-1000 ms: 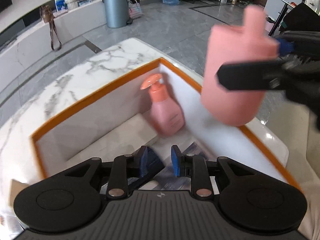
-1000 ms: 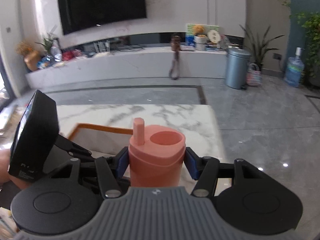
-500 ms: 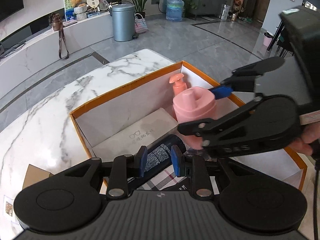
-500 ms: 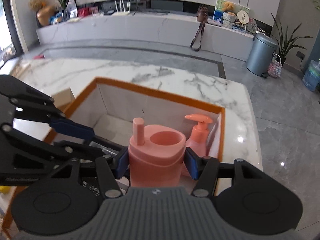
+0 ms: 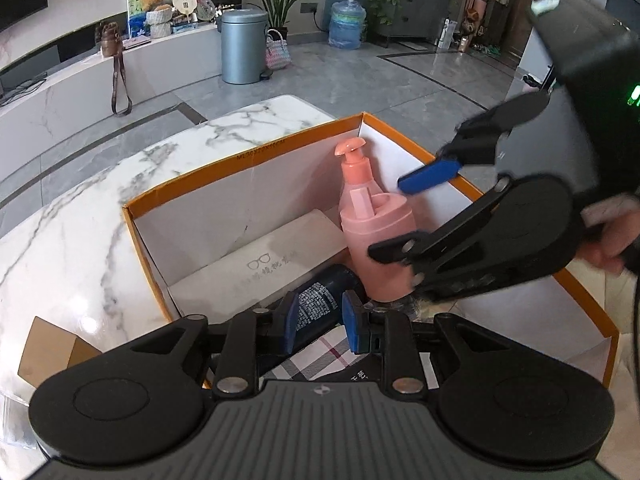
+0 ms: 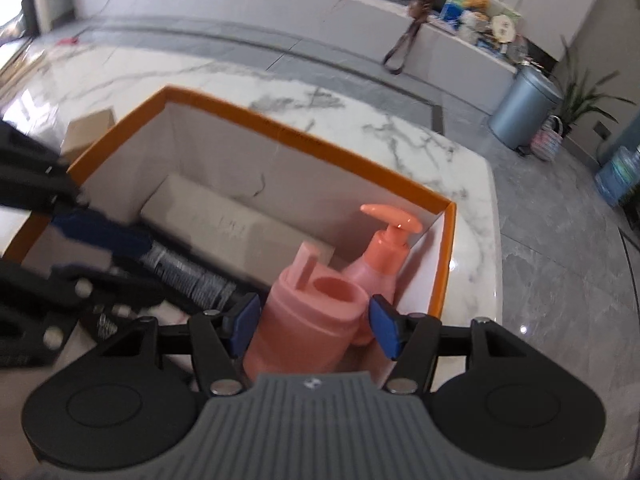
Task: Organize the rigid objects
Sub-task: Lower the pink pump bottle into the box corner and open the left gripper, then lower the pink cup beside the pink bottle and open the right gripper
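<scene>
A pink cup with a spout (image 5: 378,240) (image 6: 308,316) stands tilted inside the orange-edged box (image 5: 248,152) (image 6: 280,132), next to a pink pump bottle (image 5: 356,172) (image 6: 388,248). My right gripper (image 6: 314,322) (image 5: 424,208) has its jaws spread around the cup, with gaps on both sides. My left gripper (image 5: 318,322) hovers over the box's near side, jaws a little apart and empty, above a dark blue bottle (image 5: 320,300) (image 6: 188,272) lying flat.
A white glasses case (image 5: 272,260) (image 6: 224,220) lies along the box's far wall. Checked packaging (image 5: 320,356) lies at the near end. A brown cardboard piece (image 5: 48,352) sits on the marble table (image 5: 80,232) left of the box.
My right gripper lowered the pink cup into the box beside the pump bottle and opened its jaws off it. My left gripper stayed over the box.
</scene>
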